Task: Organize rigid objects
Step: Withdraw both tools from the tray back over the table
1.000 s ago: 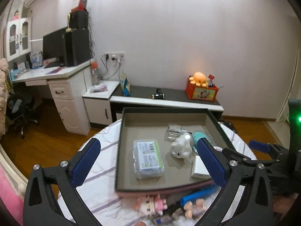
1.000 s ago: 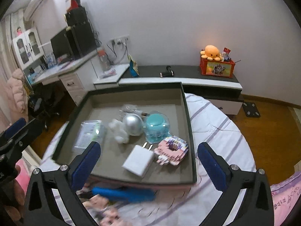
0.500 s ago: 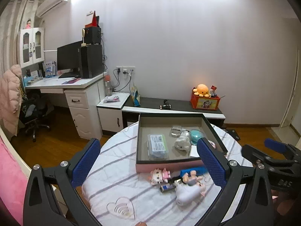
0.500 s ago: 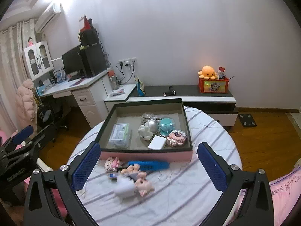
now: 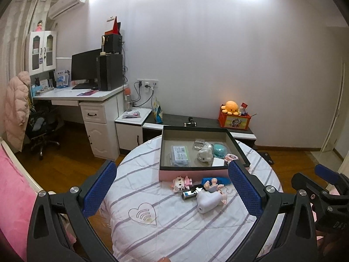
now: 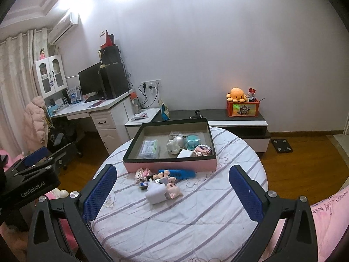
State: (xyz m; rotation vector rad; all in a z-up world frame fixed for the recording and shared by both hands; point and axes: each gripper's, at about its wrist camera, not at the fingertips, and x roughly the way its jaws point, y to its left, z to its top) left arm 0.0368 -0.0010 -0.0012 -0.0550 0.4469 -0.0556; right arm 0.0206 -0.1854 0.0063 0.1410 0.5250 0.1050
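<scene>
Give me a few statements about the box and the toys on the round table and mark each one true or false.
1. Both sets of jaws stand wide apart, holding nothing. True.
2. The blue bar lies inside the box. False: it lies on the tablecloth in front of the box's pink wall.
3. The white charger block is inside the box. True.
4. The box is empty. False: it holds a clear case, a teal dome and other items.
5. The orange octopus toy sits on the round table. False: it sits on a red crate by the wall.
</scene>
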